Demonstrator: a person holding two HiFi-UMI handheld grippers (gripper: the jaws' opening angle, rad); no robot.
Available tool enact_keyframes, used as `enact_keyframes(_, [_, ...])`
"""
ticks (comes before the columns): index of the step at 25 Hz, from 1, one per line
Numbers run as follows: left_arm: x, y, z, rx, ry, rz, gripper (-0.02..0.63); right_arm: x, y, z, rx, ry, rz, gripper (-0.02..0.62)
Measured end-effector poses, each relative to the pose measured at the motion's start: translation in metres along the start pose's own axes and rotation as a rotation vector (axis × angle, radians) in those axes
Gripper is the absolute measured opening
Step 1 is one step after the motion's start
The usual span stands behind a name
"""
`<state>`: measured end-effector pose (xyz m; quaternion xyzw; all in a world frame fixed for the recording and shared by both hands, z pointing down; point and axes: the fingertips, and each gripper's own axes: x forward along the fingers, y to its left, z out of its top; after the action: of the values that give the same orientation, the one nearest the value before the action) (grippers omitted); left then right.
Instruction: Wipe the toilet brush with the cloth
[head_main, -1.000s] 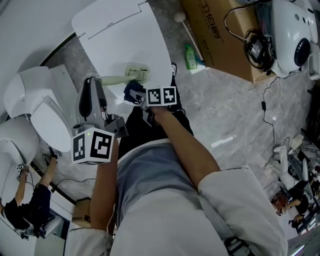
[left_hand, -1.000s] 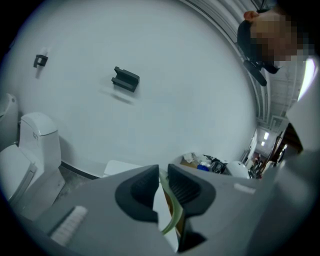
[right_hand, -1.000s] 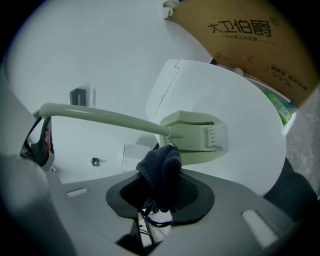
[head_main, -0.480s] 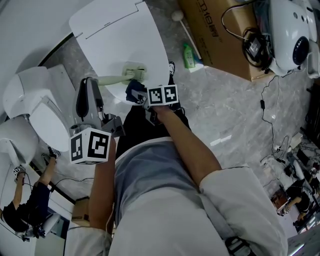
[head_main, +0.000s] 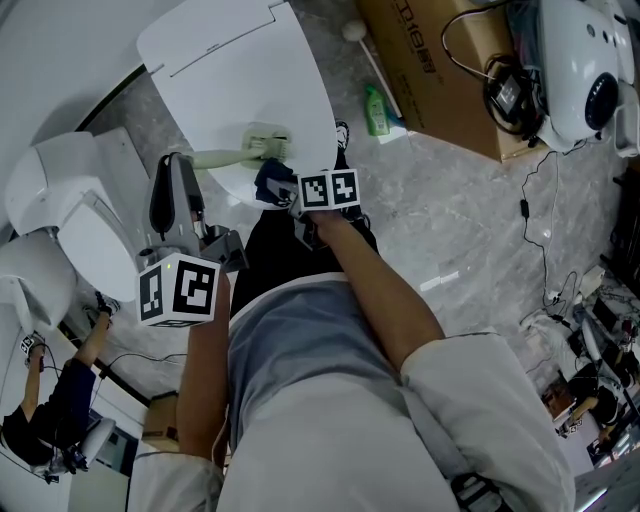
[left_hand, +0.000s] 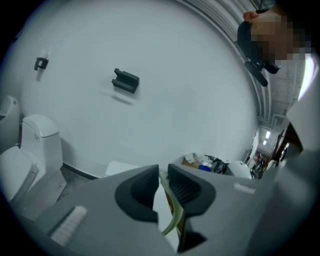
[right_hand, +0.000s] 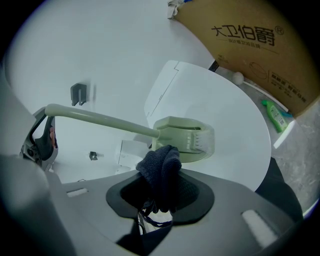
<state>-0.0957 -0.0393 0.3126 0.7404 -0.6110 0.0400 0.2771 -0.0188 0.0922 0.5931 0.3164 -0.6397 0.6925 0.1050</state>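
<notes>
Marbled grey floor (head_main: 470, 230), white toilet lid (head_main: 230, 70) top left, cardboard box (head_main: 440, 70) and green bottle (head_main: 380, 112) beside it. Pale green toilet brush (head_main: 262, 146) is held level over the lid, head to the right. Left gripper (left_hand: 163, 175) fingers are clamped on the thin brush handle. Right gripper (right_hand: 160, 192) fingers are clamped on a dark blue cloth (right_hand: 161, 167), bunched up. The cloth's top sits at the near edge of the brush head and looks to be touching it.
</notes>
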Motion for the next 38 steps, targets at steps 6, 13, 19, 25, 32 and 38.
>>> enact_keyframes(6, [-0.001,0.001,-0.001,0.002,-0.001,0.004,0.000,-0.002,-0.009,0.001,0.005,-0.002,-0.037,0.100])
enact_keyframes(13, [-0.001,-0.002,-0.001,0.005,0.008,0.014,0.000,-0.001,-0.017,0.000,0.003,0.013,-0.074,0.100])
enact_keyframes(19, [0.000,0.000,-0.002,0.007,0.005,0.015,0.000,0.004,-0.024,-0.001,-0.017,0.027,-0.111,0.100])
enact_keyframes(25, [0.000,-0.001,-0.003,0.013,0.020,0.024,0.000,0.008,-0.032,0.001,-0.040,0.043,-0.126,0.100])
enact_keyframes(32, [-0.001,-0.003,-0.005,0.021,0.026,0.030,0.000,0.012,-0.050,0.000,-0.037,0.063,-0.169,0.100])
enact_keyframes(38, [-0.002,0.000,-0.006,0.013,0.025,0.037,0.000,0.016,-0.063,-0.001,-0.043,0.087,-0.209,0.100])
